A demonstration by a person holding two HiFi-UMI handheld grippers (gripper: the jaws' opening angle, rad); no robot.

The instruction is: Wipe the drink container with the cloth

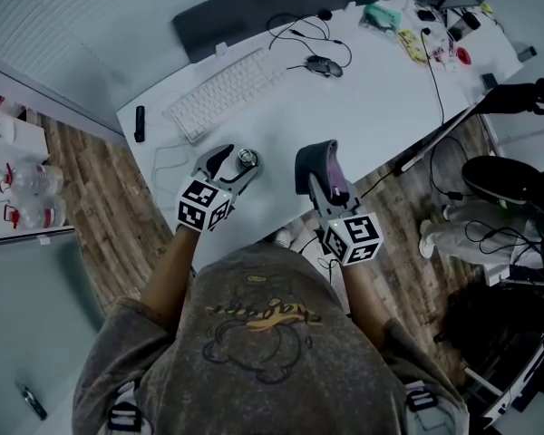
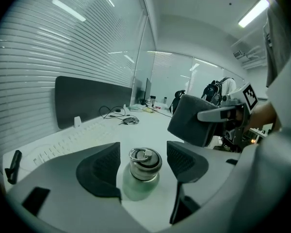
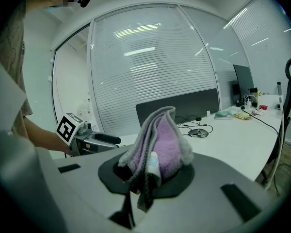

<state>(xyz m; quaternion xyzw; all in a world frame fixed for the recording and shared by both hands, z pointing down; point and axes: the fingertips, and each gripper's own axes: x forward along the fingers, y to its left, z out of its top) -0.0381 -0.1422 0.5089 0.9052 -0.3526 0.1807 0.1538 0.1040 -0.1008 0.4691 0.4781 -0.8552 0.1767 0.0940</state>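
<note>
A small pale green bottle with a steel ring cap [image 2: 143, 171] [image 1: 246, 159] stands upright on the white desk [image 1: 372, 107] near its front edge. My left gripper [image 2: 143, 166] [image 1: 233, 169] straddles it, jaws wide and open, the pads clear of the bottle on both sides. My right gripper [image 3: 153, 171] [image 1: 319, 169] hovers to the right of the bottle, shut on a folded grey and purple cloth [image 3: 160, 142] [image 1: 323, 163] that sticks up from its jaws.
A white keyboard [image 1: 225, 91] lies behind the bottle, with a mouse [image 1: 325, 65], cables and a dark monitor base [image 1: 272, 7] farther back. A black marker [image 1: 140, 122] rests at the desk's left end. Small clutter [image 1: 426, 34] sits at the far right.
</note>
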